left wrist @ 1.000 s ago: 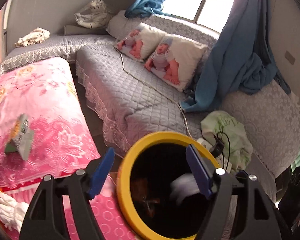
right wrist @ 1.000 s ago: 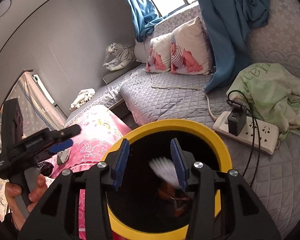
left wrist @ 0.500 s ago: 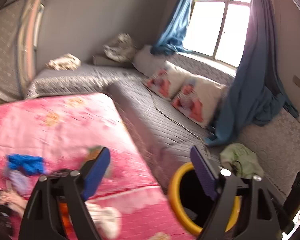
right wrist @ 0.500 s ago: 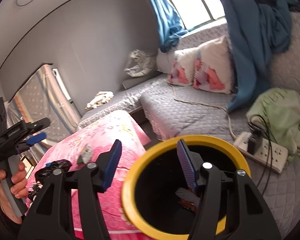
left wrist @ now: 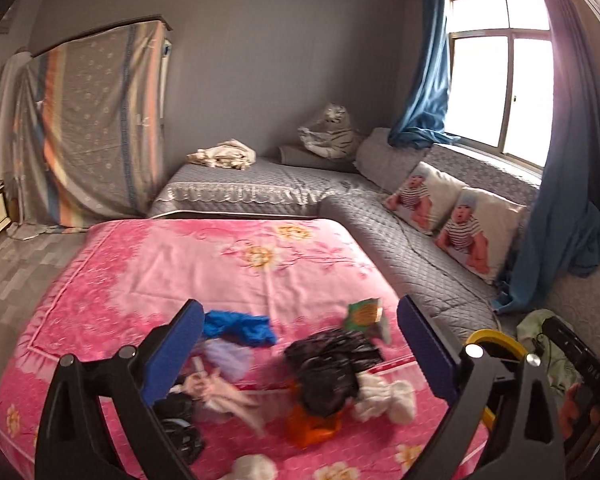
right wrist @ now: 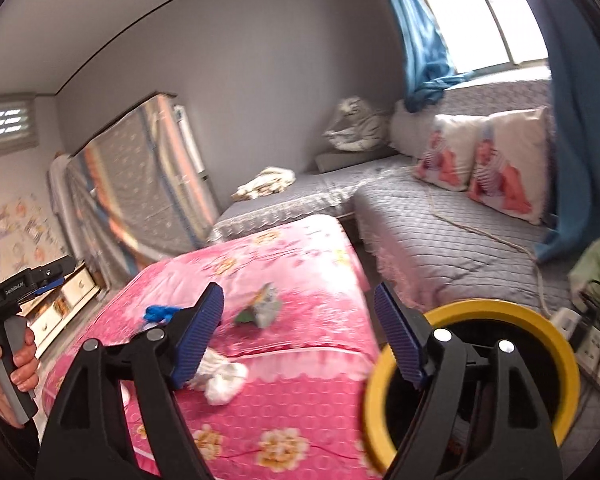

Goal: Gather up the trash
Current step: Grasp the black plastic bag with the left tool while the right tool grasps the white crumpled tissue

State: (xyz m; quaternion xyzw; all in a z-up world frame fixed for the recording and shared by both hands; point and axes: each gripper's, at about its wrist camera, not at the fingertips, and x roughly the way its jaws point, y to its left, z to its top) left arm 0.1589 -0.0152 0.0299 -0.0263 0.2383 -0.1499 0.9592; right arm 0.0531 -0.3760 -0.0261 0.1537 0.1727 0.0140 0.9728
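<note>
**Left wrist view: litter on the pink bed, both claws empty**

Left wrist view: the left gripper [left wrist: 300, 344] has just been opening; its jaws stand wide apart with nothing between them. Beyond them, on the pink bedspread [left wrist: 172, 264], lie a blue scrap [left wrist: 240, 328], a black bag [left wrist: 332, 356], a green carton [left wrist: 364, 312] and white wads [left wrist: 388, 398]. Only a sliver of the yellow-rimmed bin [left wrist: 496, 340] shows at the right.

Right wrist view: the right gripper [right wrist: 298, 340] has also been opening, empty. Here the yellow-rimmed bin [right wrist: 476, 308] sits just beside the bed's edge, its mouth unobstructed. The person's hand [right wrist: 16, 364] grips the left tool's handle.
</note>
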